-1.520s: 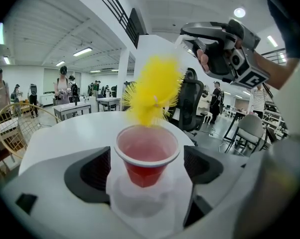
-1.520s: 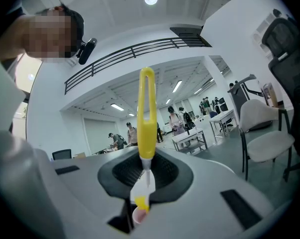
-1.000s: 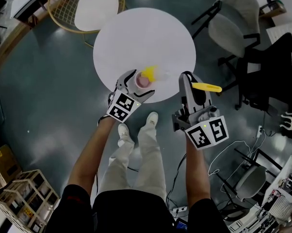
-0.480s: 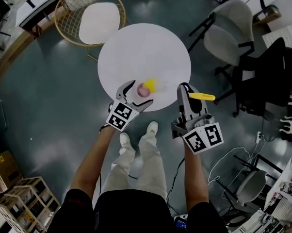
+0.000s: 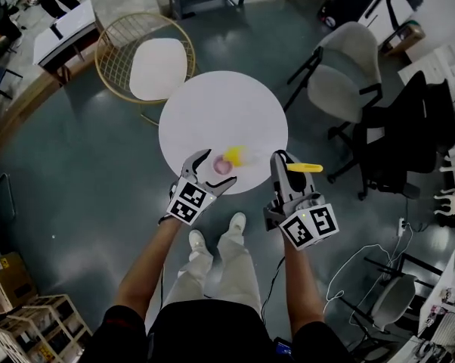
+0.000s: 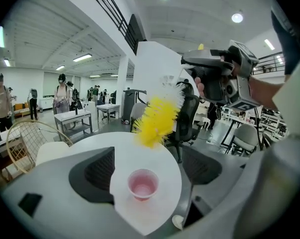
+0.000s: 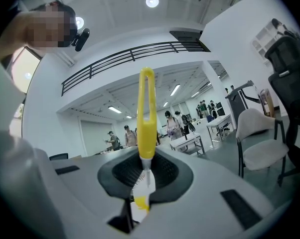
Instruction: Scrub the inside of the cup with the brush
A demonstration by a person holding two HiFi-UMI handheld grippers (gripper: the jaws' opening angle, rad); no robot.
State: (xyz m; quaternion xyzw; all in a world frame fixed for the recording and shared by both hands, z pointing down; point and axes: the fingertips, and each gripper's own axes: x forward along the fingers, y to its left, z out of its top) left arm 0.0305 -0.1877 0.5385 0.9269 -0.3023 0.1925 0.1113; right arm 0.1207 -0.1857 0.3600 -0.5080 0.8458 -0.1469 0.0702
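Observation:
A small pink cup (image 5: 222, 167) (image 6: 142, 183) stands upright near the front edge of the round white table (image 5: 220, 116). My left gripper (image 5: 215, 169) (image 6: 149, 167) is open, with its jaws on either side of the cup and a gap at each side. The brush has a yellow bristle head (image 5: 233, 156) (image 6: 157, 116) that hangs just above and behind the cup, outside it. Its yellow loop handle (image 5: 307, 168) (image 7: 146, 113) sticks out past my right gripper (image 5: 282, 159) (image 7: 144, 177), which is shut on the brush's thin stem.
A gold wire chair with a white seat (image 5: 156, 66) stands behind the table on the left. Grey (image 5: 341, 82) and black office chairs (image 5: 409, 134) stand to the right. Wooden crates (image 5: 16, 301) sit at the lower left. Desks and people are further off.
The head view has pulled back, so the table and grippers look smaller. Cup, brush head and both grippers keep the same places relative to each other.

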